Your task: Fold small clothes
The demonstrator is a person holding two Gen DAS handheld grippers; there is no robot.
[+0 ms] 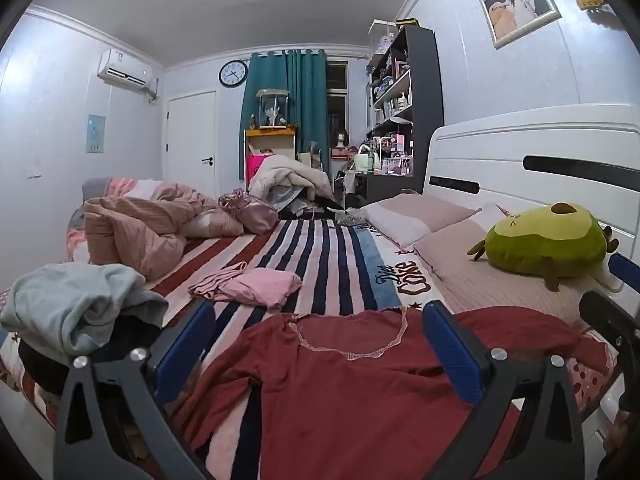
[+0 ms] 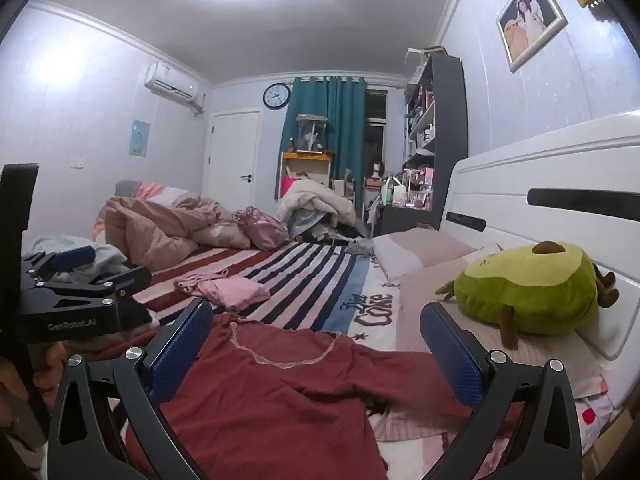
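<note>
A dark red long-sleeved top [image 1: 352, 392] with a pink lace neckline lies spread flat on the striped bed, neck pointing away from me; it also shows in the right wrist view [image 2: 280, 396]. My left gripper [image 1: 316, 340] is open and empty, its blue pads wide apart just above the top's upper part. My right gripper [image 2: 316, 344] is open and empty above the top's right side. The left gripper's body [image 2: 68, 300] shows at the left of the right wrist view. A folded pink garment [image 1: 260, 286] lies further up the bed.
A heap of unfolded clothes [image 1: 76, 312] sits at the left bed edge. A green avocado plush [image 1: 548, 246] rests on the pillows [image 1: 416, 216] by the white headboard [image 1: 540, 148]. A crumpled pink quilt [image 1: 140, 228] lies at the far left.
</note>
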